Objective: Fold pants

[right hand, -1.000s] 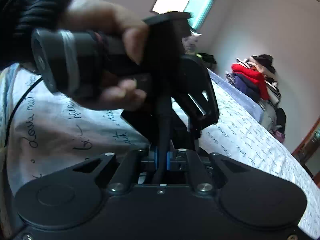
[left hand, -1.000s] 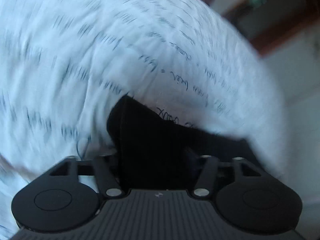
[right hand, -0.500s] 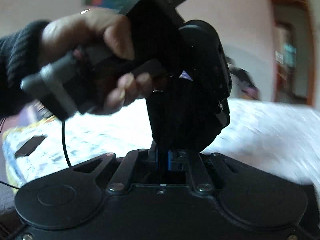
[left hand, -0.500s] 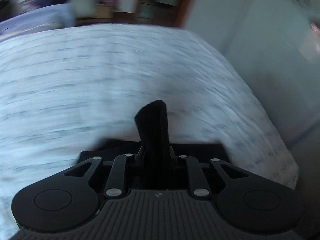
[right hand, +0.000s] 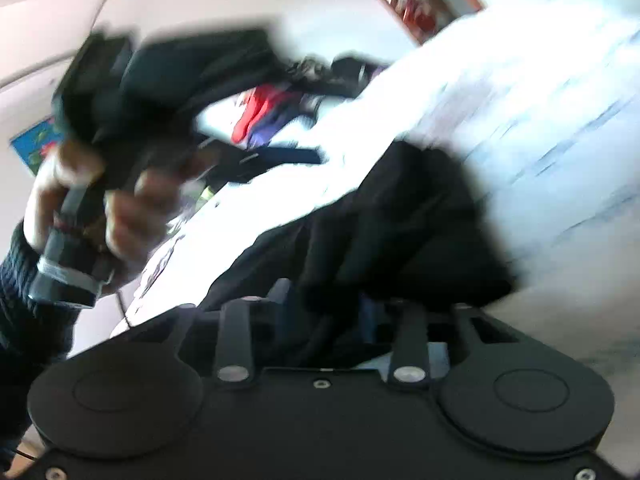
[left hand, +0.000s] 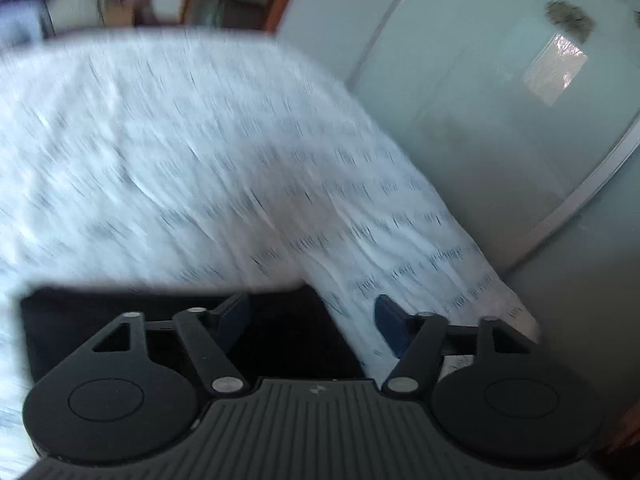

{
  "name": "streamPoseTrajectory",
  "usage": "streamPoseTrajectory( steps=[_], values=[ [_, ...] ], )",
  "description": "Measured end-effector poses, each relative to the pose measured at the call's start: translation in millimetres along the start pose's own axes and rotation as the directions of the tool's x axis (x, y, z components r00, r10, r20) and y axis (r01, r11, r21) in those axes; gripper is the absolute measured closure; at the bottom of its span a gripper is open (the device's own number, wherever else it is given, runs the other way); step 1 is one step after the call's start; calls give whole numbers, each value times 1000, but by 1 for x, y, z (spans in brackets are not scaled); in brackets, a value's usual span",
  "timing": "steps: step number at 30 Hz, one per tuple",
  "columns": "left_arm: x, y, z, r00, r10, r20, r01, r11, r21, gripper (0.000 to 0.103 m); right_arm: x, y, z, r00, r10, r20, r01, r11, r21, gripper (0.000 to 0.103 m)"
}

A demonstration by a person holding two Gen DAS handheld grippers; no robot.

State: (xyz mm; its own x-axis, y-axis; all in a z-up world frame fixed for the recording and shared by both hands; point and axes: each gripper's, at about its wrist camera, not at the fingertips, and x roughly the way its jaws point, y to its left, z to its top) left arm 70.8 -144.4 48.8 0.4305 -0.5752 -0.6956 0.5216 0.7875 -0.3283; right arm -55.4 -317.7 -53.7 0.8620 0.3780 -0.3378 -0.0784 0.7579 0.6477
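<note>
Motion blur heavy in both wrist views; fine detail unreliable.

Left wrist view: left gripper has its fingers spread wide, blue pads well apart, nothing between them. Black pants lie flat on the bed just under and ahead of the gripper, from 9 o'clock to the centre of the frame; their far edge runs roughly level above the left finger. White bedsheet with lines of printed script fills the frame from 9 to 1 o'clock and drapes over the bed edge at 4 o'clock. Pale wardrobe panel with a grey rail stands at 2 to 3 o'clock. Wooden door frame at 12 o'clock.

Right wrist view: right gripper has black pants fabric bunched over its fingertips, rising toward 1 o'clock. Fingers look spaced apart, but the cloth hides the pads; cannot tell whether they pinch it. Left hand, in a dark knit sleeve, grips the handle of the other gripper at 9 to 10 o'clock, that unit's black body reaching toward 11 o'clock. Same white sheet from the centre out to 2 o'clock. Pile of clothes, red and purple among them, at 12 o'clock. Colourful picture on the wall at 9 o'clock.
</note>
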Motion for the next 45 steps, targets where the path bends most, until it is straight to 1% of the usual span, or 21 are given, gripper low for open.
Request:
streamPoseTrajectory(
  steps=[3,5,6,7,9,11,12,15,16,21,24,26,28,32,34,36,37,38,40,42,45],
  values=[
    [-30,11,-26,980,155,123,-161,986,34,13,-33,7,16,986,-79,145,96,989,-115,59],
    [-28,24,-45,964,226,137,-227,974,-9,14,-32,25,32,977,-70,201,114,970,-214,53],
    [-22,31,-53,962,244,120,-243,970,-26,15,-24,34,41,979,-48,197,99,961,-259,46],
    [-14,37,-61,957,276,91,-274,961,-37,15,-6,46,49,987,-27,156,76,945,-318,29],
    [2,46,-74,940,339,41,-338,940,-42,16,30,59,59,999,-8,31,19,928,-372,25],
    [11,51,-84,937,349,29,-348,937,-38,16,61,55,61,999,6,-34,-17,940,-342,25],
    [15,51,-86,933,359,19,-358,933,-24,13,75,46,62,996,-22,-84,-5,950,-313,25],
    [13,52,-95,932,359,45,-358,933,-18,12,106,16,49,960,-210,-187,151,946,-287,28],
    [13,51,-95,930,365,48,-365,931,-20,12,106,16,47,961,-210,-178,147,938,-312,31],
    [1,52,-97,911,404,77,-399,914,-78,11,78,37,52,981,-141,-133,94,946,-311,26],
    [5,55,-108,908,410,88,-407,912,-50,2,64,6,40,972,-153,-180,105,963,-247,26],
    [8,53,-116,894,431,120,-432,902,-24,0,65,-3,39,966,-147,-213,101,972,-213,27],
    [5,48,-118,886,445,131,-446,895,-18,0,52,11,47,973,-149,-176,110,971,-213,27],
    [6,51,-117,889,440,125,-440,898,-30,0,37,47,63,998,-51,-40,38,961,-275,22],
    [6,51,-117,888,443,125,-443,896,-27,0,45,52,61,996,28,-88,-49,967,-252,18],
    [6,51,-118,888,442,130,-443,896,-25,0,66,42,54,979,65,-193,-102,977,-188,17],
    [6,51,-119,888,440,131,-441,897,-24,0,77,33,48,974,35,-226,-74,983,-166,18],
    [6,51,-119,889,439,132,-440,898,-22,0,86,19,41,970,-5,-244,-35,987,-159,29],
    [6,51,-120,888,440,135,-441,897,-23,0,83,-2,36,979,34,-202,-60,991,-123,43],
    [6,50,-120,886,443,137,-444,896,-21,0,78,-8,38,978,56,-200,-71,995,-71,44],
    [-2,47,-119,870,472,144,-469,881,-55,3,64,18,45,985,-24,-171,-2,988,-151,38]
  ],
)
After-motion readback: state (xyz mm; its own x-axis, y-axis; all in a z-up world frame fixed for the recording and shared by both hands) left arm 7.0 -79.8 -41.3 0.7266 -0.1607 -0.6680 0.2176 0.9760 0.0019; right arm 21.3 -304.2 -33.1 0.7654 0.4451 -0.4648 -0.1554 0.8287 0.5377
